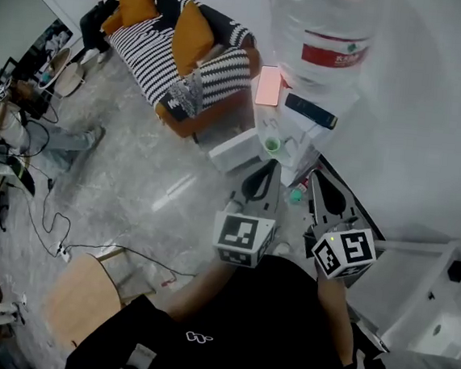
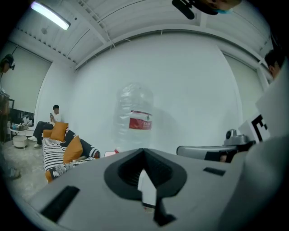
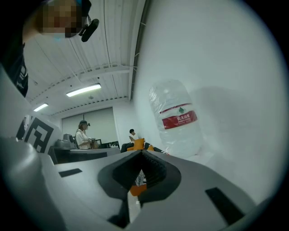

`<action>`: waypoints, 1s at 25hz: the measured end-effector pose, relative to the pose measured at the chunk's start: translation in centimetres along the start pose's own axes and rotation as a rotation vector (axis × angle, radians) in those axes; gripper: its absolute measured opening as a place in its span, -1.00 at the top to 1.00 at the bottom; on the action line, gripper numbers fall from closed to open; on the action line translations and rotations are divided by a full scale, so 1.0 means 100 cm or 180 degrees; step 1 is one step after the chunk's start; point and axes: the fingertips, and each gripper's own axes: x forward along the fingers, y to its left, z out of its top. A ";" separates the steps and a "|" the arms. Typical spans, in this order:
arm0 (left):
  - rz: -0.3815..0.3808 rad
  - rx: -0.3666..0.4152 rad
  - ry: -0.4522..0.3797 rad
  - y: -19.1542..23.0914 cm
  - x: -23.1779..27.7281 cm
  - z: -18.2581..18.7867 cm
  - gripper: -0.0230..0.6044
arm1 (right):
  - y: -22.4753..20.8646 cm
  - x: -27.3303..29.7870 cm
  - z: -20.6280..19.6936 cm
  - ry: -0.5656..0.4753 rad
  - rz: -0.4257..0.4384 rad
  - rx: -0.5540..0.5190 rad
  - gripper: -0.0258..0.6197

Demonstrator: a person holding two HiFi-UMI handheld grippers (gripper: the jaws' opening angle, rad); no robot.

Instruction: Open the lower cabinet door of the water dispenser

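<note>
The bottle [image 1: 322, 34] is clear with a red label [image 1: 334, 50]. Left of it, the sofa [image 1: 150, 50] is black-and-white striped, its cushions [image 1: 192, 34] orange; the floor [image 1: 148, 196] is marbled grey.

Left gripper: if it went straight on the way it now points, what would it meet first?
The left gripper would probably meet the water dispenser first, just below its water bottle; depth is unclear.
</note>
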 end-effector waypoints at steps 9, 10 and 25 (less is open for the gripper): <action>-0.0131 0.0105 -0.0102 0.004 0.027 0.025 0.89 | -0.026 0.021 0.022 -0.0068 -0.0091 -0.0021 0.89; -0.0092 0.0096 -0.0107 0.008 0.029 0.025 0.89 | -0.027 0.023 0.023 -0.0073 -0.0087 -0.0022 0.89; -0.0160 0.0093 -0.0095 0.013 0.068 0.028 0.89 | -0.045 0.049 0.030 0.0006 -0.0148 -0.0239 0.89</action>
